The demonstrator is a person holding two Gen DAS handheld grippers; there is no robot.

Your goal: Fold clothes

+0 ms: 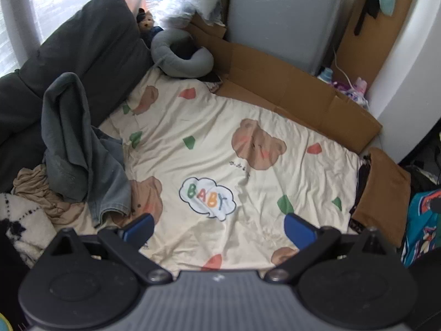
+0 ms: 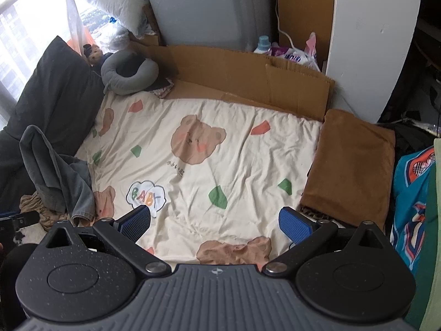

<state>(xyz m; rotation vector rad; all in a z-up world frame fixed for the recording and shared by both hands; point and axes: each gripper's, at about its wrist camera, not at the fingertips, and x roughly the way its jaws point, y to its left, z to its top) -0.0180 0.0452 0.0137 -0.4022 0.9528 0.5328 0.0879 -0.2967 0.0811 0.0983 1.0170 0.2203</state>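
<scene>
A crumpled grey garment (image 1: pixel 77 149) (image 2: pixel 58 173) is heaped at the left edge of a cream bear-print sheet (image 1: pixel 220 143) (image 2: pixel 204 149). A tan garment (image 1: pixel 41 190) (image 2: pixel 35 207) lies bunched under it. A folded brown cloth (image 1: pixel 383 193) (image 2: pixel 352 165) rests at the sheet's right edge. My left gripper (image 1: pixel 219 227) hovers open above the sheet's near edge, nothing between its blue pads. My right gripper (image 2: pixel 215 220) is likewise open and empty over the near edge. Both stand apart from the grey garment, which lies to their left.
A dark cushion (image 1: pixel 91 55) (image 2: pixel 55 88) and a grey neck pillow (image 1: pixel 182 52) (image 2: pixel 129 74) sit at the back left. Flattened cardboard (image 1: pixel 289 88) (image 2: pixel 248 77) lines the far side before a grey appliance (image 1: pixel 284 13). Patterned teal fabric (image 2: pixel 413 187) hangs at the right.
</scene>
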